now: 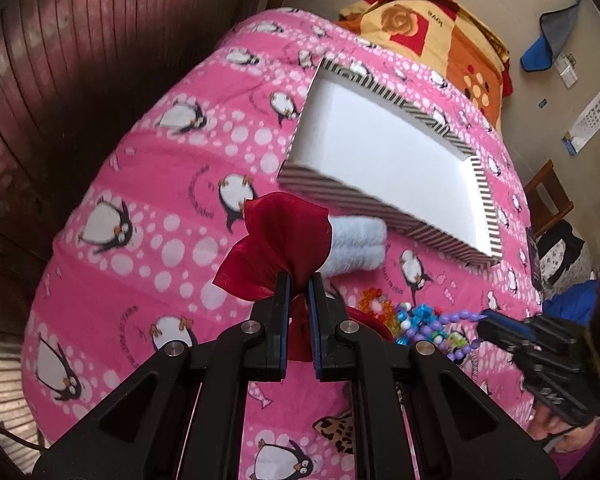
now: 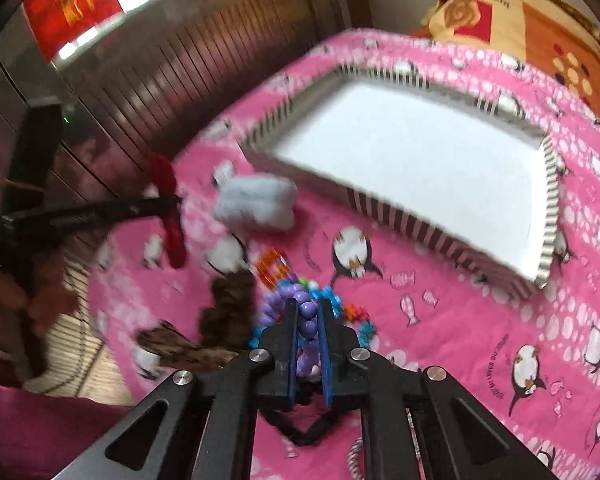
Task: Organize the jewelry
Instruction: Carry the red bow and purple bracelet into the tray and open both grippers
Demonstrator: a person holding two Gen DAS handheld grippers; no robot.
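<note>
**Q:** Nearest the left wrist lens, what is the left claw (image 1: 299, 282) doing?

**A:** Its jaws are pinching the knot of a red ribbon bow (image 1: 278, 246), whose glossy loops fan out just past the tips. Holding it by the narrow middle looks like the surest way to lift so floppy a thing.

**Q:** And beyond the claw?

**A:** A pale blue fluffy piece (image 1: 356, 246) lies just ahead and to the right on the pink penguin blanket (image 1: 148, 208). Further ahead sits the striped box (image 1: 384, 152), white inside and bare, probably the place meant for the jewelry. Low to the right of the tips lies a heap of coloured bead strings (image 1: 420, 324), with the right claw (image 1: 485, 316) at them.

**Q:** Now the right wrist view?

**A:** Closest, the right claw (image 2: 309, 312) is pinching a purple bead string (image 2: 306, 308): round, shiny lilac beads run between the blue pads. The rest of the bead pile (image 2: 300, 292) lies just ahead and around the tips, orange and turquoise among it.

**Q:** Anything else near?

**A:** A brown furry piece (image 2: 228, 304) sits to the left of the tips; the box (image 2: 420, 152) is ahead to the right, well apart. This view is blurred.
</note>
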